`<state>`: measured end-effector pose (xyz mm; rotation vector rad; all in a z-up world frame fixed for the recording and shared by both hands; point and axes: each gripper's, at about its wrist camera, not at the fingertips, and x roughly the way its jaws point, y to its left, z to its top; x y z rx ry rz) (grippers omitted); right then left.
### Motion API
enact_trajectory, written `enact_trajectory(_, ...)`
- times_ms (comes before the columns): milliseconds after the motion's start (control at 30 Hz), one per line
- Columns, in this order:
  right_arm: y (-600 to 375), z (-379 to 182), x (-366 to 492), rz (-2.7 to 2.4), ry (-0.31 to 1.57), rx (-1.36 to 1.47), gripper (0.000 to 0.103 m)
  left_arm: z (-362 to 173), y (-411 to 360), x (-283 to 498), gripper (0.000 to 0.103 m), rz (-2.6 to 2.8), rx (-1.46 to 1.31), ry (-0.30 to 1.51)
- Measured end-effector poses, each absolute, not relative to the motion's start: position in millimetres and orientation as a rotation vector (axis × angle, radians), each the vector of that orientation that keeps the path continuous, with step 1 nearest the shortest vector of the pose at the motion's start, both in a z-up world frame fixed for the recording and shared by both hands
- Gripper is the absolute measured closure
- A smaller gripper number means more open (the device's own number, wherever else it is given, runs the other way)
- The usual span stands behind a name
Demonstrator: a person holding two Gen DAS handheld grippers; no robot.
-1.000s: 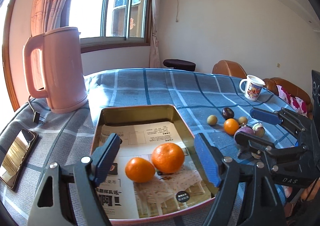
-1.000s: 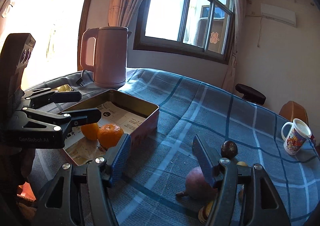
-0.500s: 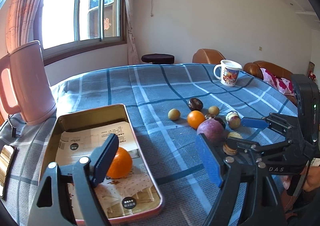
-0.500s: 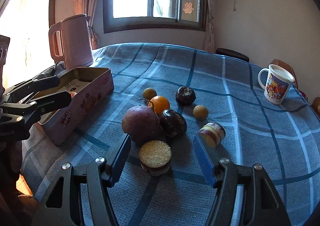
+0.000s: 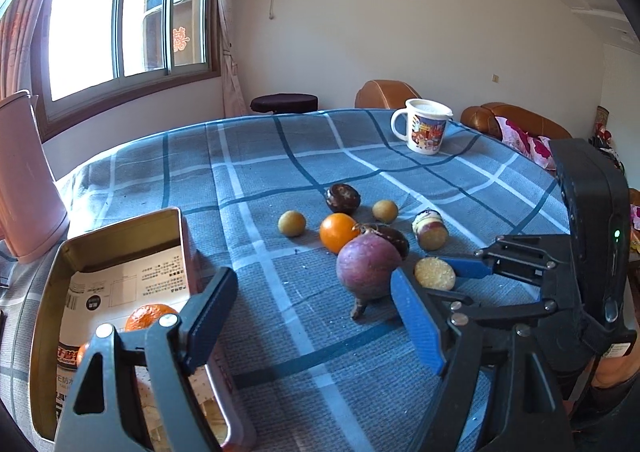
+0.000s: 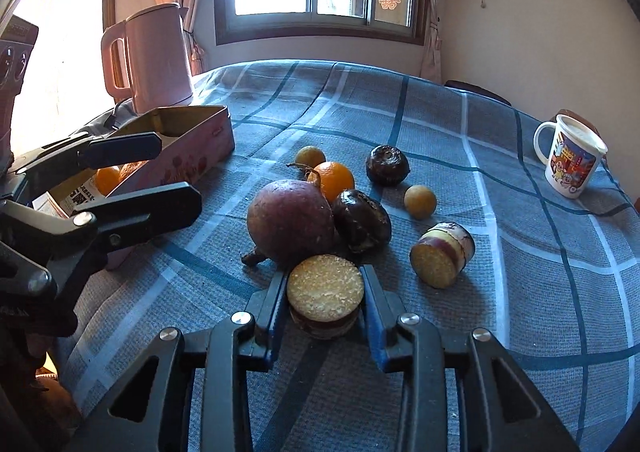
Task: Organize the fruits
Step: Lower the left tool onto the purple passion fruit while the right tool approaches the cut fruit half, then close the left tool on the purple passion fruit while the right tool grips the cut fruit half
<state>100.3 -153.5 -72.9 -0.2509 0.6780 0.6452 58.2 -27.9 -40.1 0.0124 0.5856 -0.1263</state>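
In the left wrist view, the left gripper (image 5: 316, 316) stands wide open with nothing between its pads, hovering over the blue checked tablecloth (image 5: 256, 180) just right of the gold tin (image 5: 56, 284), which holds a tangerine (image 5: 149, 314). Beyond its right finger lies a purple round root (image 5: 366, 266), with an orange (image 5: 337, 232) just behind it. At the right, the right gripper (image 5: 442, 272) reaches a yellow cut slice (image 5: 434, 273). In the right wrist view, the right gripper (image 6: 325, 292) is closing, both blue pads against the sides of the cut slice (image 6: 325, 294) on the cloth. The root (image 6: 290, 221) sits just beyond, touching a dark fruit (image 6: 362, 220).
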Motion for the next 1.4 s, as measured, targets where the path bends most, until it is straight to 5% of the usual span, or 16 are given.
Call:
enact_trajectory(367,-189,-70,117,0.547,0.687,-0.142,0.067,-50,-60,85,0.024,-0.198,0.077,0.683)
enact_trajectory(867,-192,-67,114,0.552,0.660,-0.118,0.067,-64,-69,120,0.050,-0.244,0.053,0.799)
enact_trajectory(1400,-194,-61,102,0.559,0.582,-0.123,0.067,-51,-68,103,0.050,-0.278,0.051,0.693)
